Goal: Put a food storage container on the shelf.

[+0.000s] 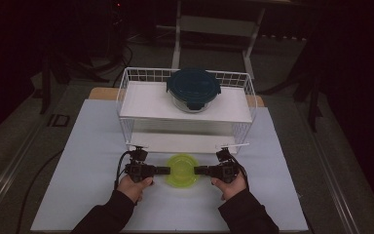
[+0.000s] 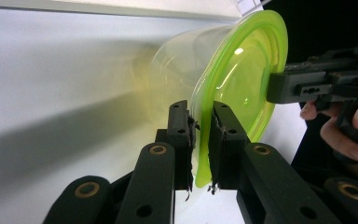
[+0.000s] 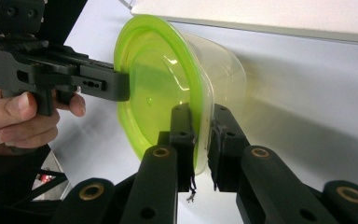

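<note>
Pale blue table (image 1: 78, 161), dark room behind. Round clear container with translucent lime-green lid (image 1: 181, 170) sits near the white wire rack (image 1: 126, 92). Left gripper (image 1: 161, 170) and right gripper (image 1: 200, 170) each clamp the lid rim on opposite sides.

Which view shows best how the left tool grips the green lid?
The left gripper view: the left tool pinches the lid rim between its pads, close up. The right gripper view shows that tool side-on at the far rim. The high view shows tool and lid small.
</note>
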{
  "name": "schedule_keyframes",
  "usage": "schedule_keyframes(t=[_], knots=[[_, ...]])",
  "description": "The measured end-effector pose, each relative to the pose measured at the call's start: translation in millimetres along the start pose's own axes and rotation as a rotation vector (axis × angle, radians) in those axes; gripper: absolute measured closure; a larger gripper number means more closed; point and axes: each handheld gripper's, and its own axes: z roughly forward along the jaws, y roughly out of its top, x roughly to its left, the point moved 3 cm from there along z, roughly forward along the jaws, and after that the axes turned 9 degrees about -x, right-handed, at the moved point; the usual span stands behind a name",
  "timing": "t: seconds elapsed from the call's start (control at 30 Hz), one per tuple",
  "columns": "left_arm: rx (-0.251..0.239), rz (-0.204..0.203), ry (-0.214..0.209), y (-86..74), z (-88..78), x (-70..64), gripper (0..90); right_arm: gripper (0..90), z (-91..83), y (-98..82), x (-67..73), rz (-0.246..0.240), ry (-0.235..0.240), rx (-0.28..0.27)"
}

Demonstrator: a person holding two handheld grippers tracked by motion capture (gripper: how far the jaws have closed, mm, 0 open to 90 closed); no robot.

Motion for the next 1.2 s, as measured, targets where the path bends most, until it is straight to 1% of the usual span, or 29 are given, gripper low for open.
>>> schedule_keyframes(t=[0.07,0.17,0.23,0.27,0.33,0.47,0.57,0.6,0.67,0.7,0.77,0.9,1.03,1.1,1.2], knots=[[-0.007,0.011,0.001,-0.1,-2.3,-4.3,79.4,81.1,-3.3,-0.6,2.9,-0.007,0.0,-0.007],[-0.015,0.027,-0.007,1.8,-7.3,-11.8,79.5,81.1,-10.1,0.5,8.7,-0.038,0.0,-0.032],[-0.013,0.04,-0.013,3.1,-9.9,-16.9,79.5,81.1,-15.4,1.7,12.0,-0.057,0.009,-0.038],[-0.012,0.04,-0.015,3.3,-10.5,-18.7,79.5,81.0,-17.6,2.1,13.8,-0.066,0.008,-0.042],[-0.014,0.057,-0.02,3.9,-12.4,-23.0,79.5,80.9,-22.0,2.7,16.6,-0.084,0.006,-0.044],[-0.02,0.065,-0.031,5.5,-16.9,-32.6,79.5,81.1,-31.7,3.5,23.2,-0.095,0.002,-0.06],[-0.022,0.08,-0.042,7.9,-22.0,-40.2,79.5,81.1,-39.7,5.3,30.1,-0.114,-0.002,-0.074],[-0.023,0.09,-0.047,9.2,-23.9,-42.6,79.5,81.1,-42.2,6.5,32.3,-0.115,0.0,-0.079],[-0.03,0.093,-0.054,12.3,-28.1,-47.6,79.4,81.1,-47.5,9.0,36.9,-0.124,0.003,-0.09],[-0.032,0.103,-0.054,13.8,-30.0,-50.0,79.4,81.2,-49.7,10.6,38.9,-0.121,0.006,-0.096],[-0.041,0.106,-0.06,17.1,-33.9,-54.1,79.5,81.2,-54.0,13.6,43.4,-0.125,0.008,-0.108],[-0.051,0.122,-0.057,23.3,-40.9,-62.0,79.5,81.3,-60.6,19.8,52.4,-0.133,0.004,-0.124],[-0.068,0.125,-0.062,30.5,-48.9,-69.8,79.5,81.3,-66.4,27.5,60.6,-0.132,0.006,-0.135],[-0.071,0.134,-0.062,34.0,-52.3,-73.4,79.5,81.3,-69.3,31.1,64.1,-0.135,0.009,-0.14],[-0.085,0.15,-0.06,41.2,-59.0,-80.5,79.5,81.3,-73.9,38.3,70.7,-0.153,0.01,-0.156]])
